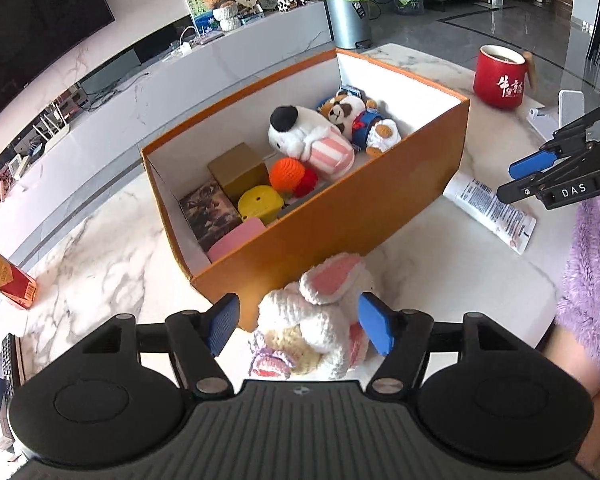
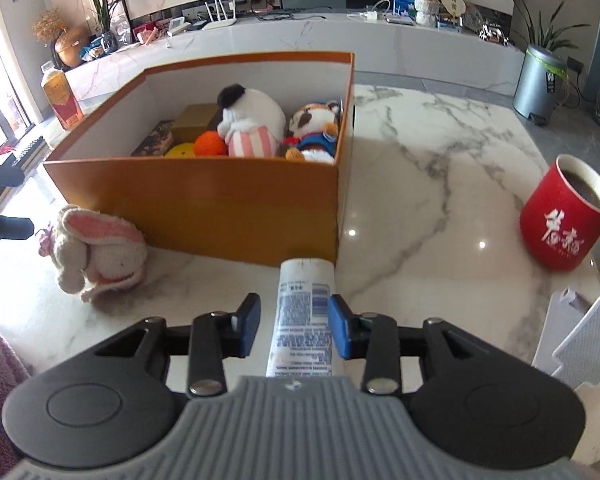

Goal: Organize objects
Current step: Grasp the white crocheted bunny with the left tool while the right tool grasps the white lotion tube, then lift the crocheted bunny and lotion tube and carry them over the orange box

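An orange box [image 1: 340, 216] [image 2: 204, 204] on the marble table holds a white plush dog [image 1: 304, 136], a panda plush [image 1: 356, 116], an orange ball [image 1: 286, 173] and small boxes. A crocheted white and pink rabbit [image 1: 324, 316] [image 2: 96, 252] lies against the box's near wall. My left gripper [image 1: 298, 326] is open, its blue pads on either side of the rabbit. A white tube [image 2: 302, 316] [image 1: 492, 210] lies on the table by the box's corner. My right gripper [image 2: 294, 326] is open around the tube, pads apart from it.
A red mug [image 2: 564, 220] [image 1: 500, 78] with dark drink stands to the right. A white phone stand [image 2: 580, 344] is at the table's right edge. A red and gold carton [image 1: 4, 276] stands at the left. A grey bin [image 1: 348, 16] is on the floor beyond.
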The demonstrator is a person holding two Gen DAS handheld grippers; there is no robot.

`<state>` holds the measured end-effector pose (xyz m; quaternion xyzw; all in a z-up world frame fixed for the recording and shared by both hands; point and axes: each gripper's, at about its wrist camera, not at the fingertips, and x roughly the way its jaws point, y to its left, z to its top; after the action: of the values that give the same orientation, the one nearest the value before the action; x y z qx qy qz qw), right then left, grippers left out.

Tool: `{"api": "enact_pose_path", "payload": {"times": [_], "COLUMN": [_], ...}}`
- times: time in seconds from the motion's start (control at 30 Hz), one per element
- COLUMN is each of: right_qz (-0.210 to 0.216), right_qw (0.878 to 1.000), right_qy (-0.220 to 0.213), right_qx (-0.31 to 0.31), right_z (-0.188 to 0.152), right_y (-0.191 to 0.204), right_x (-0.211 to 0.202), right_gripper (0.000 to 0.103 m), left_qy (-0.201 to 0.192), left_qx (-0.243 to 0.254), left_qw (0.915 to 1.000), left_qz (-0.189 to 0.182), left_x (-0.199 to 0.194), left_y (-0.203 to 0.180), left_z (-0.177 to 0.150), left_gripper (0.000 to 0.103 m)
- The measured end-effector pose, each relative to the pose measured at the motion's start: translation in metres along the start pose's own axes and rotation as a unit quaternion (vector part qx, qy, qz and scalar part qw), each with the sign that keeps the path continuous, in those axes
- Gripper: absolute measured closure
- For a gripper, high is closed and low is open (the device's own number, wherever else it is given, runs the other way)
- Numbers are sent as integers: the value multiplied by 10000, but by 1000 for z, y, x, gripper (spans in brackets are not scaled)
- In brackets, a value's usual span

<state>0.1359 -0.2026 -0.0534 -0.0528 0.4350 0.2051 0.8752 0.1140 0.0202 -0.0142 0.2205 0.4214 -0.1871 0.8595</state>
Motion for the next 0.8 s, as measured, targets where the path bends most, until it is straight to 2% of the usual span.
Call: {"api": "enact_pose_path", "payload": {"times": [0.17,0.33,0.57,0.8], "right_qz": [128,39,-118,-236], "right_qw": [9995,9990,9982,9973], "right_qy": [212,374,579,684], "right_qx": [176,240,-91,-148], "right_z": [2,2,0,0], "right_y": [-6,-6,6,8], "right_x": [15,26,39,44], "right_gripper": [57,54,47,46], "left_qy": [304,548,712,755], "left_qx": [-38,-132,-207,-274], "left_qw": [9995,9984,9972,9966], "left_qz": [9,87,133,173], "left_x": [22,40,55,60], "left_y": [0,-2,-3,-2], "left_z": [-8,-13,-15,-12], "left_gripper": [24,22,22,21]}}
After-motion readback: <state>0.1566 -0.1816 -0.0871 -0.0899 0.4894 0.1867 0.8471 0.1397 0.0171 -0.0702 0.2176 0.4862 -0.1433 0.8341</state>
